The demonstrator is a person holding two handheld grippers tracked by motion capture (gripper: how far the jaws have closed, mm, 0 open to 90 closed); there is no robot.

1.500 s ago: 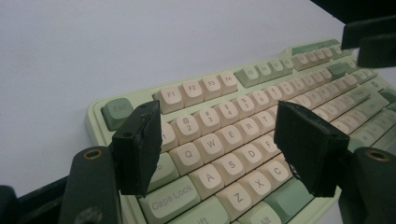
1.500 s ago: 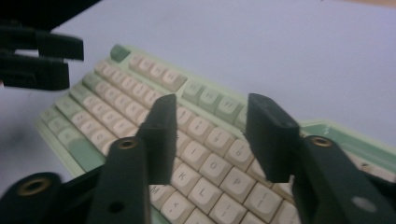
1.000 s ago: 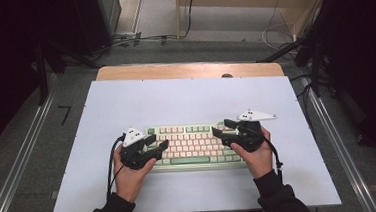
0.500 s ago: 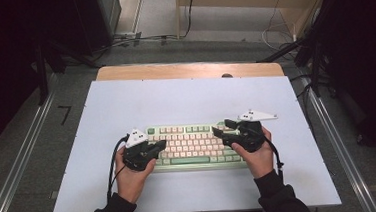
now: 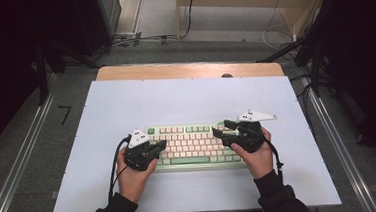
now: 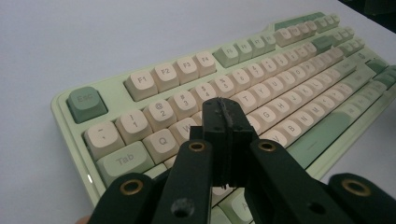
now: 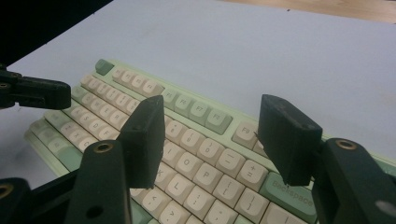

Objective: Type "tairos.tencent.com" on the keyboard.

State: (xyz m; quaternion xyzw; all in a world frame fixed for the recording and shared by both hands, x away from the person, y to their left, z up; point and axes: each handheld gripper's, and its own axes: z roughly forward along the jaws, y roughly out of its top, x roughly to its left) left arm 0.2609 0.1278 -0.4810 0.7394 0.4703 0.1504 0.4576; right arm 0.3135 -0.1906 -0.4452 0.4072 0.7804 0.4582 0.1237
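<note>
- Two grippers hang over one keyboard (image 5: 194,144), one at each end of it.
- The left gripper (image 6: 225,122) has its jaws pressed flat together with nothing between them; they have just been closing. The left gripper view shows the joined tips poised over the upper letter rows, near the W and E keys, with the Tab key (image 6: 124,159) and the green Esc key (image 6: 87,102) off to their left.
- That close view makes the key legends readable and shows a small lit spot on the keyboard's pale green edge; from the high view the keys are only rows of cream and green.
- The right gripper (image 7: 212,140) has its jaws spread apart, gripping nothing. Between and below them the right gripper view shows the number row and the P and L keys, with the green Backspace key (image 7: 286,187) under the right-hand jaw.
- The same view catches the left gripper's black tip at its left edge, over the keyboard's far end.
- The high view adds what neither close view gives: both hands, left hand (image 5: 132,176) and right hand (image 5: 257,156), come in from the near edge, and the keyboard lies square on the white table (image 5: 185,98), close to the person's side.
</note>
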